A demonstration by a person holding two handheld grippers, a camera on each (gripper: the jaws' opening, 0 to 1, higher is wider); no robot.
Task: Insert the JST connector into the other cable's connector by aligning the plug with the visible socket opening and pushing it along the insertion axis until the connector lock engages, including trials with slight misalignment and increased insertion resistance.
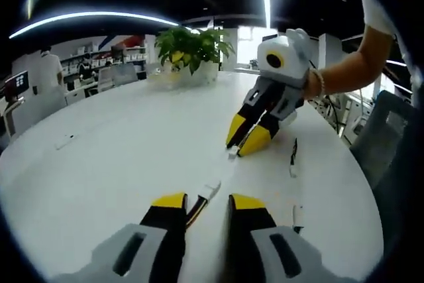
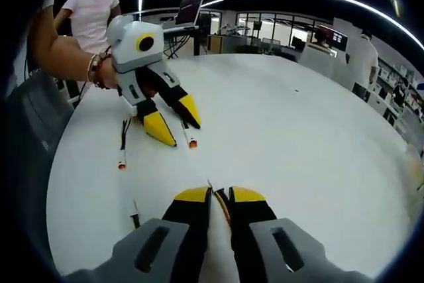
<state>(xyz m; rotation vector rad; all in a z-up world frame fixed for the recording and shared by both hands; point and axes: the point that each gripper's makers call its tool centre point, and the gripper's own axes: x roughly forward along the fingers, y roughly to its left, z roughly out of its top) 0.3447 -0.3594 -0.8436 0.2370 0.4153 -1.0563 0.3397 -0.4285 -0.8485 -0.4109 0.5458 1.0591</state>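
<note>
Both grippers worked low over a big round white desk [image 1: 99,157]. Seen from the right gripper view, the left gripper [image 2: 177,129] stood with its jaws spread apart and tips down at the desk, gripping nothing, a white-tipped cable end [image 2: 191,138] lying just at its tip. From the left gripper view, the right gripper [image 1: 244,145] pointed its yellow tips down, nearly together, at a small white connector [image 1: 232,153] on the desk; in its own view the jaws were clenched on a thin cable [image 2: 220,202] running up between them. Between the left gripper's own jaws lay a dark cable [image 1: 203,200] with a white plug end [image 1: 211,189], its long axis aimed toward the other gripper. A potted plant [image 1: 191,50] stood at the far edge of the desk, leafy stems filling its pot. Spare cables [image 1: 293,157] lay loose nearby.
</note>
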